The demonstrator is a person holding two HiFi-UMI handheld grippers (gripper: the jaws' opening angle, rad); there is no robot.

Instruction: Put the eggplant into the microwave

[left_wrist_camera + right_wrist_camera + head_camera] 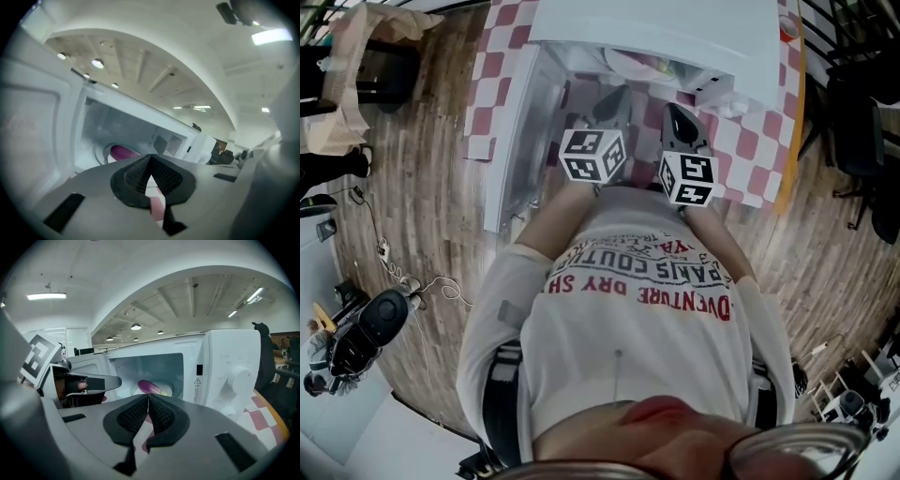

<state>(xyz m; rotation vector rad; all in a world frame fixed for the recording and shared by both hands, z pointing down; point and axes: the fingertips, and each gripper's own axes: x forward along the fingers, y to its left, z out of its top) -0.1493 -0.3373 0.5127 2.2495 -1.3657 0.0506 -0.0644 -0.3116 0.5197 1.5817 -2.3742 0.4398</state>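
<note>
Right gripper view: eggplant (149,386) already lies inside microwave (225,376) on turntable plate (172,390), straight ahead of your right hand-held gripper (148,397). Long axis runs roughly across cavity, slightly angled. Right jaws pressed together, nothing between them. Left hand-held gripper (150,157) same: pressed together, empty, just left of cavity mouth, beside open door (33,122). Door swung wide to left, so your left is nearer to it. Control panel (236,380) flanks opening on right. Space before opening looks free. Judgement: only door closing remains.
</note>
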